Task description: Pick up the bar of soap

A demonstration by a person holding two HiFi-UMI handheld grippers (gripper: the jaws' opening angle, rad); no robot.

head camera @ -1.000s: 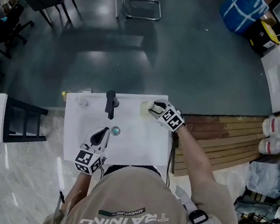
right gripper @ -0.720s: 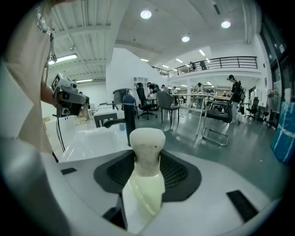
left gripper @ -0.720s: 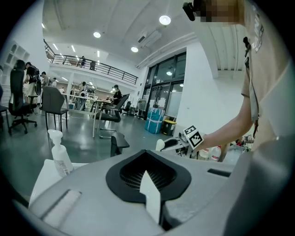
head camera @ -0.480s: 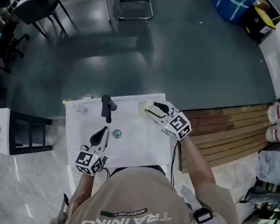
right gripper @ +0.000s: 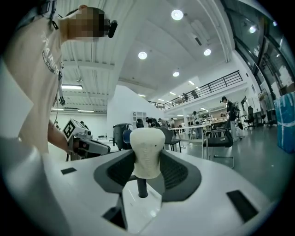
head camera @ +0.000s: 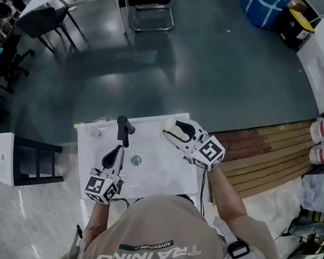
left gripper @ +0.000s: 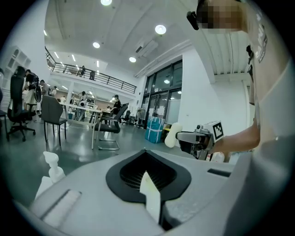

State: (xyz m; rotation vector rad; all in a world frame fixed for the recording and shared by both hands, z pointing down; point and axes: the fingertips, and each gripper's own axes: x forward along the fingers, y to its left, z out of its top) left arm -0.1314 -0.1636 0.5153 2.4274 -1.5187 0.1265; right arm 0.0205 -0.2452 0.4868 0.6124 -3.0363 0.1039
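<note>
The cream bar of soap [head camera: 170,125] is clamped between the jaws of my right gripper [head camera: 175,129], held in the air over the back right part of the white sink [head camera: 161,170]. In the right gripper view the soap [right gripper: 147,151] stands upright between the dark pads. The left gripper view shows the soap [left gripper: 174,136] sticking out of the right gripper [left gripper: 196,141]. My left gripper [head camera: 118,150] hovers over the basin near the drain [head camera: 135,159], its tips together with nothing between them.
A black faucet [head camera: 123,128] rises at the sink's back middle, with a white pump bottle [head camera: 93,129] at the back left corner. A wooden platform [head camera: 266,153] lies to the right and a dark-framed stand [head camera: 33,163] to the left. Chairs [head camera: 146,3] stand beyond.
My right gripper has lifted the soap off the sink's back right edge and levelled out. The left gripper has risen a little over the basin.
</note>
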